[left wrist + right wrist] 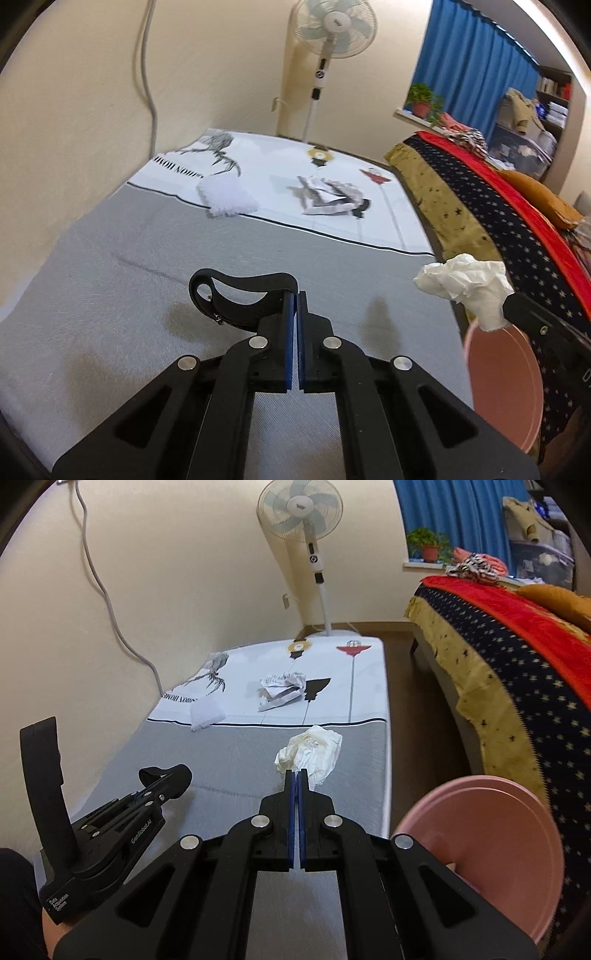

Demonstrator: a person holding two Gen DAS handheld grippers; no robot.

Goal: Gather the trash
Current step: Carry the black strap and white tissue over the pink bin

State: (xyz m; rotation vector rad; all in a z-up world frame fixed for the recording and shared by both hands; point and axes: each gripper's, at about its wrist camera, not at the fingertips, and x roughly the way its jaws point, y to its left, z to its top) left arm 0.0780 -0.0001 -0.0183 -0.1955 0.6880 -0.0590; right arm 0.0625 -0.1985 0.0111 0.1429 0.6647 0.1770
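My right gripper (pixel 296 772) is shut on a crumpled white tissue (pixel 312 751) and holds it above the grey mat, left of a pink bin (pixel 491 853). The tissue also shows in the left wrist view (pixel 469 284), above the pink bin (pixel 506 384). My left gripper (pixel 296 293) is shut and empty, low over the grey mat (pixel 147 295); it shows in the right wrist view (pixel 166 775). A white mesh wad (pixel 206 713) and a crumpled printed paper (pixel 282 690) lie farther off on the white printed cloth (pixel 351 698).
A bed with a starred dark cover and red blanket (pixel 517 653) stands to the right across a strip of brown floor (pixel 417 686). A standing fan (pixel 301 515) is at the far wall. A grey cable (pixel 107 602) hangs down the wall on the left.
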